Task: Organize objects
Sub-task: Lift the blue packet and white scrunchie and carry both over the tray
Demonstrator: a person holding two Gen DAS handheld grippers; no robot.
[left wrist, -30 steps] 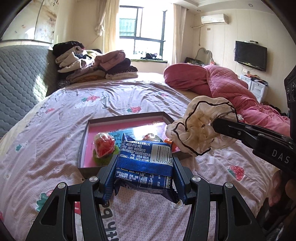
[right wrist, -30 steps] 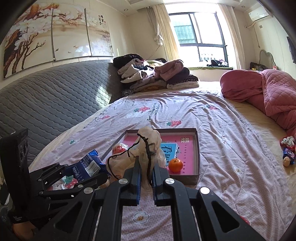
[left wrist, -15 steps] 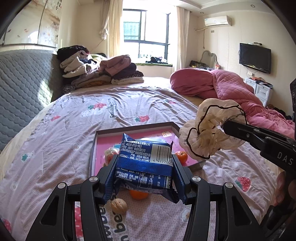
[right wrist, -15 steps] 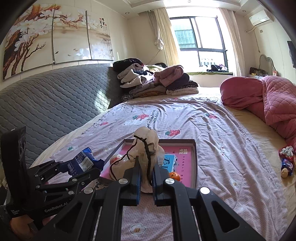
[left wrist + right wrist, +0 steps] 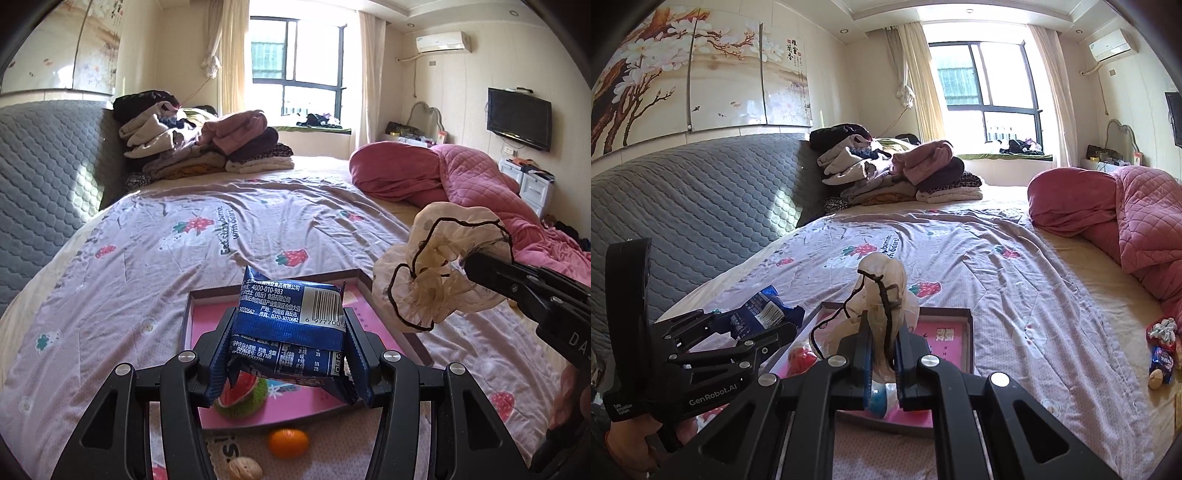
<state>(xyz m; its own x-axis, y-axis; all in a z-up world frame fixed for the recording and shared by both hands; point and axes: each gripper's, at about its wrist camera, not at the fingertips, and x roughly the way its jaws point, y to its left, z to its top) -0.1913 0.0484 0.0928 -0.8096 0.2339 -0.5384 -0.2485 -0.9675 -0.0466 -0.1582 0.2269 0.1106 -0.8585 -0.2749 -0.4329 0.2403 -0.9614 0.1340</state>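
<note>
My left gripper (image 5: 288,332) is shut on a blue snack packet (image 5: 288,321) and holds it above the near part of a pink tray (image 5: 207,325) on the bed. My right gripper (image 5: 881,343) is shut on a cream scrunchie with black trim (image 5: 882,288), held above the same tray (image 5: 955,332). The scrunchie (image 5: 432,269) and right gripper arm show at the right of the left wrist view. The packet (image 5: 759,314) shows at the left of the right wrist view. A knitted watermelon slice (image 5: 242,398) lies in the tray.
A tangerine (image 5: 288,443) and a walnut (image 5: 243,470) lie on the sheet before the tray. Small toys and a packet (image 5: 1161,350) lie at the bed's right edge. Folded clothes (image 5: 199,147) are stacked at the headboard; a pink quilt (image 5: 461,181) lies at the right.
Both grippers have risen and drawn back from the tray, each still holding its object. The tangerine and walnut on the sheet have come into view below the left gripper.
</note>
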